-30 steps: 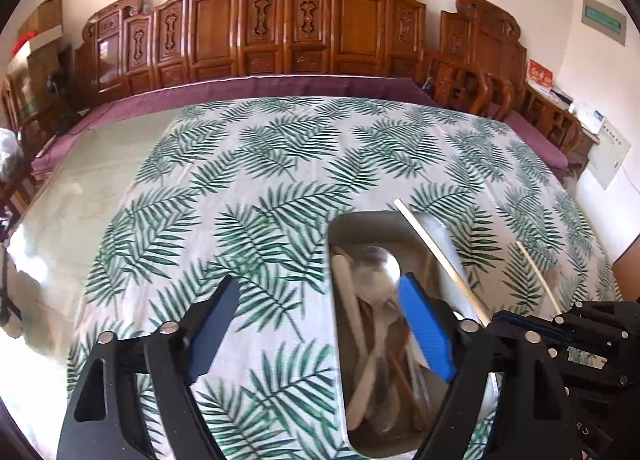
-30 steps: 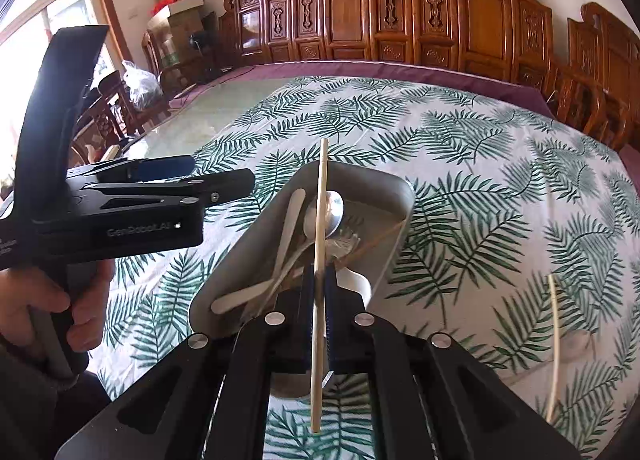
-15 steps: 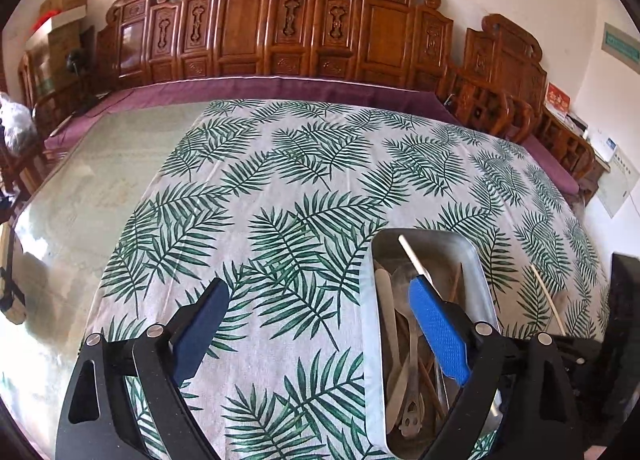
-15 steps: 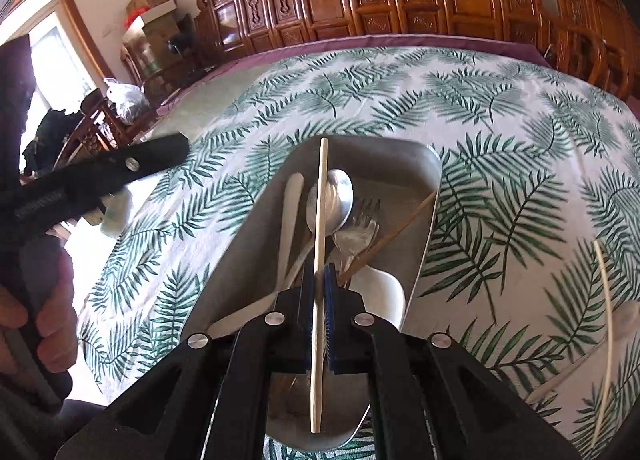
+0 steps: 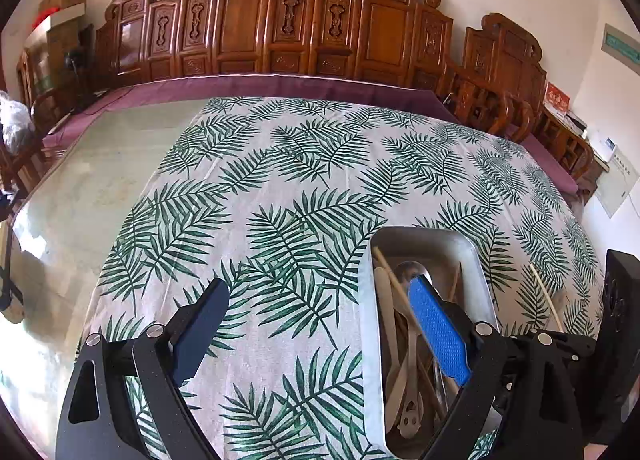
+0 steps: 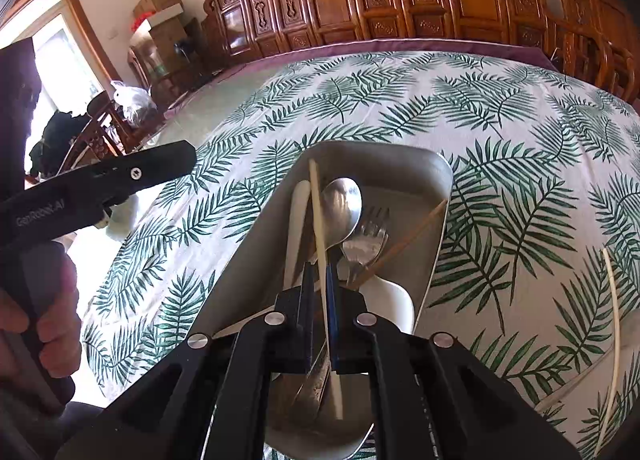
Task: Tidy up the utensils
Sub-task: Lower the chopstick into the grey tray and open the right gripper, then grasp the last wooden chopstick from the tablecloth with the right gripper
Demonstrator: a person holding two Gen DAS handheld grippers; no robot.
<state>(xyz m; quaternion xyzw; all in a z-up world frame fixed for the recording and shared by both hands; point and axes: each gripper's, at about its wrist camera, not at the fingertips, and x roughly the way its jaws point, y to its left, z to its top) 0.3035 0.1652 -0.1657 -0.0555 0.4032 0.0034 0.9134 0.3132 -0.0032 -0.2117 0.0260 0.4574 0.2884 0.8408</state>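
A grey metal tray [image 6: 400,158] [image 5: 428,238] sits on the leaf-print tablecloth. It holds a metal spoon [image 6: 342,208], a fork [image 6: 366,236], a white utensil [image 6: 298,220], a brown chopstick [image 6: 404,242] and a white spoon [image 6: 390,298]. My right gripper [image 6: 319,272] is shut on a pale chopstick [image 6: 318,204] and holds it low inside the tray, tip pointing away. That chopstick also shows in the left wrist view [image 5: 394,282]. My left gripper [image 5: 316,298] is open and empty, its right finger over the tray's left side.
A second pale chopstick [image 6: 614,324] [image 5: 546,296] lies on the cloth right of the tray. Bare glass tabletop [image 5: 80,196] extends left of the cloth. Carved wooden chairs [image 5: 296,24] line the far side.
My right gripper has lowered the pale chopstick down into the tray. My left gripper has shifted left and back, staying open.
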